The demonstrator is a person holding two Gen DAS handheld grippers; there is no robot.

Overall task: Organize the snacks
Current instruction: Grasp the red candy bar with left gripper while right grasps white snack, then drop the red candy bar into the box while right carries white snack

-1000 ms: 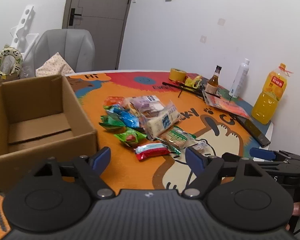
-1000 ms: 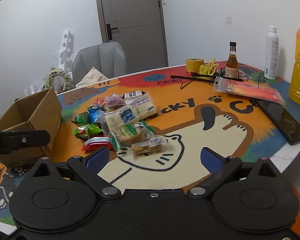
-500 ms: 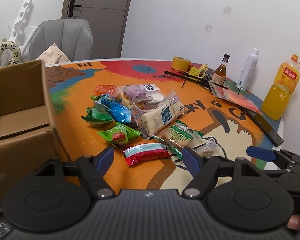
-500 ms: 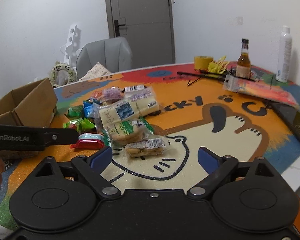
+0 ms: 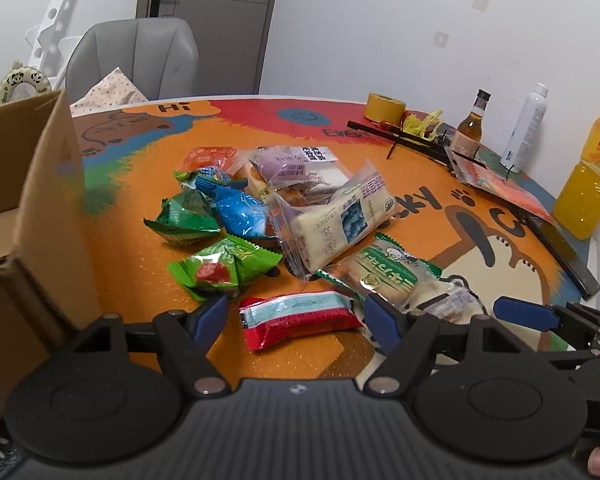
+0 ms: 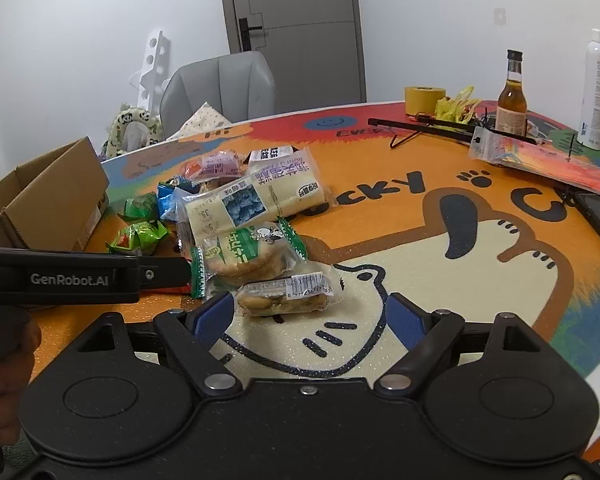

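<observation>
A pile of wrapped snacks lies on the orange cartoon table mat (image 5: pixel 132 264). My left gripper (image 5: pixel 296 316) is open, its blue pads on either side of a red and pale-blue snack bar (image 5: pixel 298 318). Beyond it lie a green packet (image 5: pixel 224 270), a blue packet (image 5: pixel 240 216), a long clear-wrapped cake (image 5: pixel 340 224) and a green-labelled pastry (image 5: pixel 384 276). My right gripper (image 6: pixel 310 314) is open just short of a small clear-wrapped biscuit pack (image 6: pixel 286 298). An open cardboard box (image 5: pixel 24 216) stands at the left; it also shows in the right wrist view (image 6: pixel 48 200).
At the table's far right stand a tape roll (image 5: pixel 384 106), a brown bottle (image 5: pixel 470 128), a white spray bottle (image 5: pixel 526 128), an orange juice bottle (image 5: pixel 590 184), a flat red packet (image 5: pixel 504 188) and a dark phone (image 5: pixel 564 256). A grey chair (image 5: pixel 136 60) stands behind the table.
Both grippers have moved forward and lower toward the snack pile. The left one now brackets the red bar, and the box has slid to the left edge of its view.
</observation>
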